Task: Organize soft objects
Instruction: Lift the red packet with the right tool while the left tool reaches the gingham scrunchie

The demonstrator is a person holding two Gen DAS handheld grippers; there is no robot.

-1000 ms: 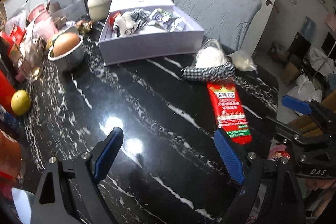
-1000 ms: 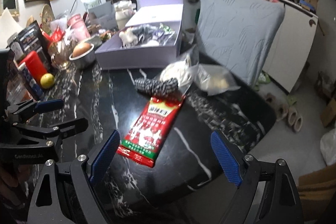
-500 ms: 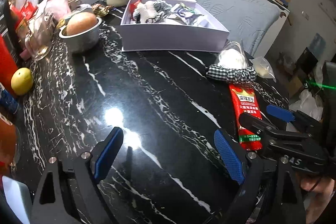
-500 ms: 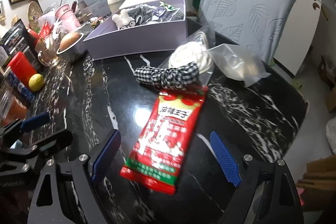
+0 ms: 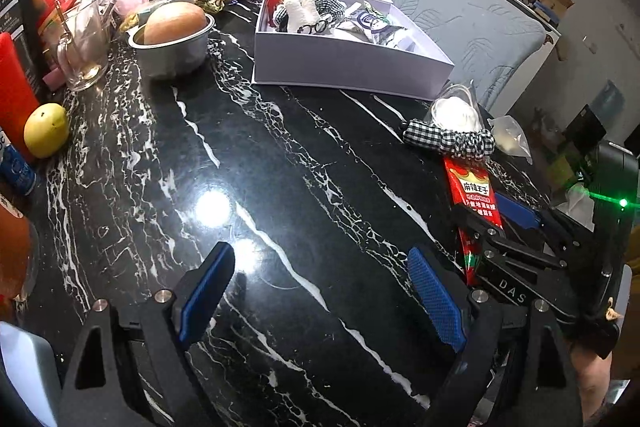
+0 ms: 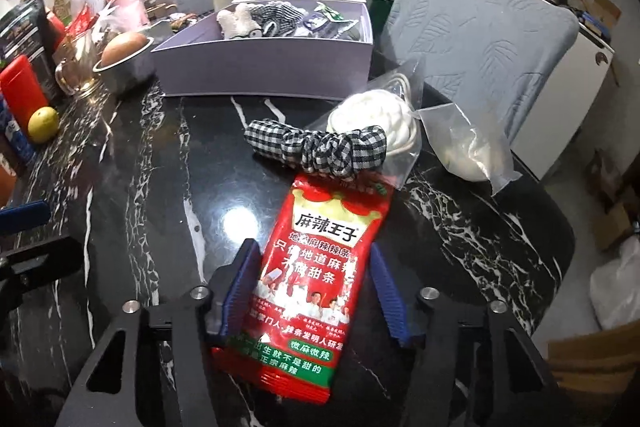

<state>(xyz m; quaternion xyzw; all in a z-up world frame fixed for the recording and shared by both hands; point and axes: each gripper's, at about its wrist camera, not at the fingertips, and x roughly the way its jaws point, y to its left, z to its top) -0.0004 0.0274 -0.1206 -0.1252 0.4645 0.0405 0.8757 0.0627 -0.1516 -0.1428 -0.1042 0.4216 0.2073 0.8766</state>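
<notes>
A red snack packet lies on the black marble table, and my right gripper stands around its near half, blue pads close on both sides. It also shows in the left wrist view. A checked scrunchie lies across the packet's far end, with a white bundle in a clear bag behind it. A lilac box with soft items stands further back. My left gripper is open and empty over bare table.
A second clear bag lies near the right table edge. A metal bowl with a brown round thing, a glass jug, a yellow fruit and red containers crowd the left. A grey chair back stands behind.
My right gripper has moved forward over the red packet and narrowed from wide open to close around it. The left gripper has moved a little nearer the box, still open.
</notes>
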